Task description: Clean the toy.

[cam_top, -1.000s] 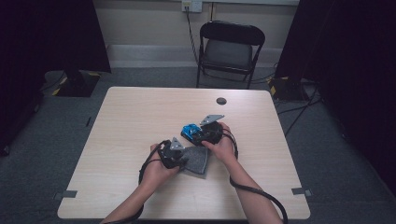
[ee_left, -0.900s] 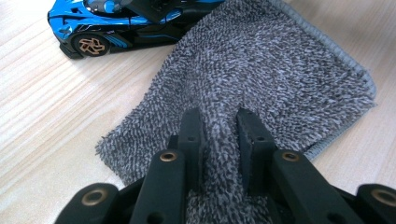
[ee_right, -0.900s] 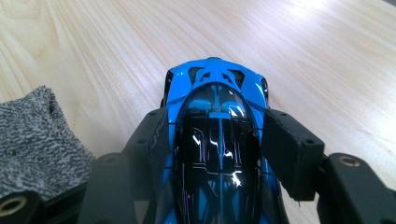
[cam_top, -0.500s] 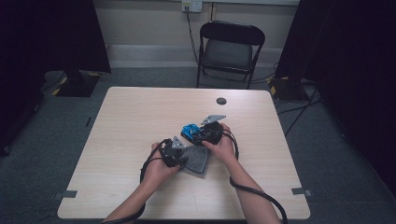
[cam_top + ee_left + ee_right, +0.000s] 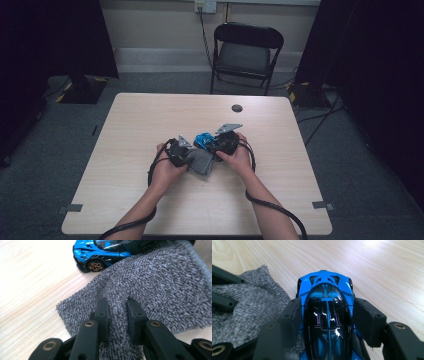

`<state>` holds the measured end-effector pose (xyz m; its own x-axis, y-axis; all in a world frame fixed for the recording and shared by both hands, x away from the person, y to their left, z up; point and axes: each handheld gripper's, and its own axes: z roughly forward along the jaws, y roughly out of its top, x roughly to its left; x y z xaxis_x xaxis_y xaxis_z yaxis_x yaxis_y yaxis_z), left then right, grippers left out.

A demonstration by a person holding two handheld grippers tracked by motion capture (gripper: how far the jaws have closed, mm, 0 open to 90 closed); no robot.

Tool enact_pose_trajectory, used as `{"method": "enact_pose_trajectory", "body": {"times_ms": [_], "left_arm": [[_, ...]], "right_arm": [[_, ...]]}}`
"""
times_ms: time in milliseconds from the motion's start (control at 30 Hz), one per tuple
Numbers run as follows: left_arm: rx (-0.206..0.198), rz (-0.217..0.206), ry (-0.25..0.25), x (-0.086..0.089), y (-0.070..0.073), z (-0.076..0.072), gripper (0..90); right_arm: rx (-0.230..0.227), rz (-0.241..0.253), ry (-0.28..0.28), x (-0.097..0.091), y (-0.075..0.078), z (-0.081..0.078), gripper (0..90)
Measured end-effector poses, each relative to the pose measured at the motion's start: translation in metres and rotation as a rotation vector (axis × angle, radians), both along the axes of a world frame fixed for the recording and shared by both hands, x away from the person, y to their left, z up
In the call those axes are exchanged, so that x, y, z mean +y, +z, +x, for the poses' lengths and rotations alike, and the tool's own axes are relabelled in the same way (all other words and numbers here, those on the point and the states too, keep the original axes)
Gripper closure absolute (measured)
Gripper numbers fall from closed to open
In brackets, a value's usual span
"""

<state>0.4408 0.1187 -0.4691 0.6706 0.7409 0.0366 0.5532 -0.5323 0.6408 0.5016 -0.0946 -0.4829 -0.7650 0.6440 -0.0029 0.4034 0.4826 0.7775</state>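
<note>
A blue toy car [image 5: 203, 140] [image 5: 100, 253] [image 5: 327, 315] with a black roof stands on the wooden table [image 5: 150, 125]. My right gripper [image 5: 214, 146] [image 5: 327, 312] is shut on the car, one jaw against each side. A grey terry cloth [image 5: 201, 161] [image 5: 162, 287] [image 5: 242, 312] lies beside the car, with one edge against it. My left gripper [image 5: 189, 154] [image 5: 117, 312] is shut on a pinched fold of this cloth. The two grippers sit close together at the table's middle.
A small dark round object [image 5: 237, 108] lies near the table's far edge. A black folding chair [image 5: 246, 55] stands behind the table. Cables [image 5: 272, 210] trail from both grippers toward the near edge.
The left hand with the cloth has shifted slightly right and away, closer to the car. The right hand and the car have kept still.
</note>
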Motion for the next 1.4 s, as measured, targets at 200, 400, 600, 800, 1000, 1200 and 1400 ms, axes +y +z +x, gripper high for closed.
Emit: {"method": "enact_pose_trajectory", "body": {"times_ms": [200,400,600,800,1000,1200,1400], "left_arm": [[-0.007,0.012,0.022,0.002,0.0,0.005,73.5],[-0.003,-0.003,0.045,0.007,0.0,0.01,73.6],[-0.003,0.017,0.055,0.008,0.002,0.014,73.6],[-0.007,0.023,0.072,0.013,0.003,0.019,73.6],[-0.004,0.025,0.094,0.018,0.003,0.024,73.6],[0.0,0.037,0.11,0.024,0.005,0.029,73.6],[-0.002,0.029,0.123,0.029,0.006,0.035,73.6]], "right_arm": [[0.0,0.004,-0.002,0.0,0.0,0.0,41.5],[0.003,0.009,-0.003,-0.001,-0.001,0.0,41.5],[-0.001,0.011,-0.004,-0.001,-0.001,-0.001,41.5],[0.0,0.014,-0.004,-0.001,-0.001,0.0,41.5],[0.0,0.017,-0.004,-0.002,-0.001,0.0,41.5],[0.003,0.024,-0.008,-0.003,-0.002,-0.001,41.5],[0.004,0.022,-0.008,-0.002,-0.001,0.0,41.6]]}}
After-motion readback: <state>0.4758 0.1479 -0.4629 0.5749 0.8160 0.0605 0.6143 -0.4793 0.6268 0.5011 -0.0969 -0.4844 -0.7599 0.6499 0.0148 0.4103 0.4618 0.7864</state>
